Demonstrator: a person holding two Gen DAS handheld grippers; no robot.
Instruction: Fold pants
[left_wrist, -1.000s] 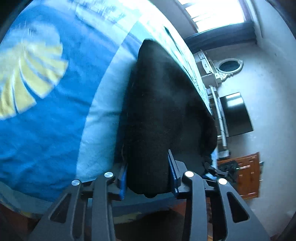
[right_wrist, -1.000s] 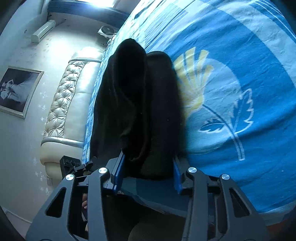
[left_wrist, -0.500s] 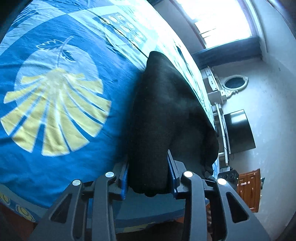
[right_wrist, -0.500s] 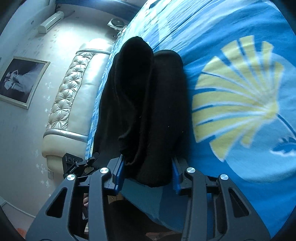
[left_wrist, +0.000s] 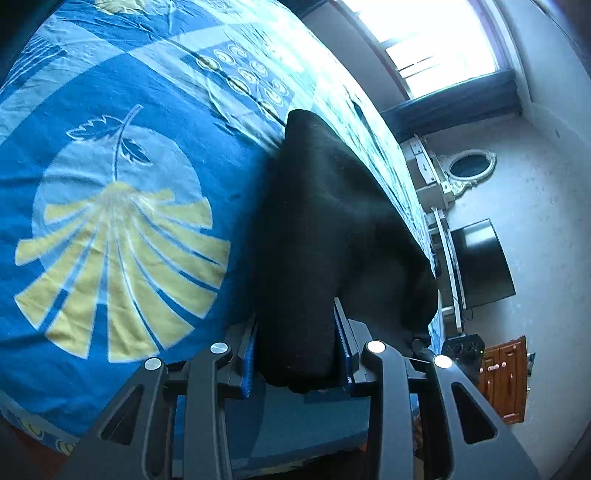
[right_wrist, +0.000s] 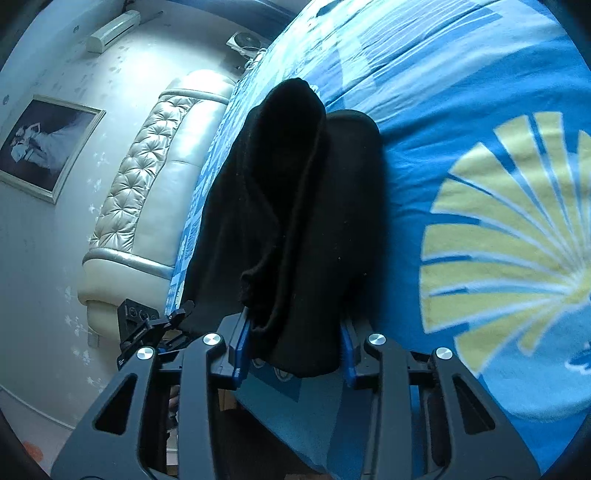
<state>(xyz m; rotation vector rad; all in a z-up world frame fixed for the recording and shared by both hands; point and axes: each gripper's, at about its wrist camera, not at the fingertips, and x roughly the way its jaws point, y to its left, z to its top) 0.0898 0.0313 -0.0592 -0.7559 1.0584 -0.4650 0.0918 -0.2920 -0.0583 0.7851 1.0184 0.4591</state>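
Bedspread (left_wrist: 110, 221): pants (left_wrist: 314, 240) stretched lengthwise between 2 grippers.

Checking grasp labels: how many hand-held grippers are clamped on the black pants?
2. The left hand-held gripper holds one bunched end of the black pants; the right hand-held gripper holds another bunched part, over the blue bedspread.

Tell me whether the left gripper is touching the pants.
Touching. The left wrist view shows the black pants bunched between the left gripper, with both blue pads pressed against the cloth.
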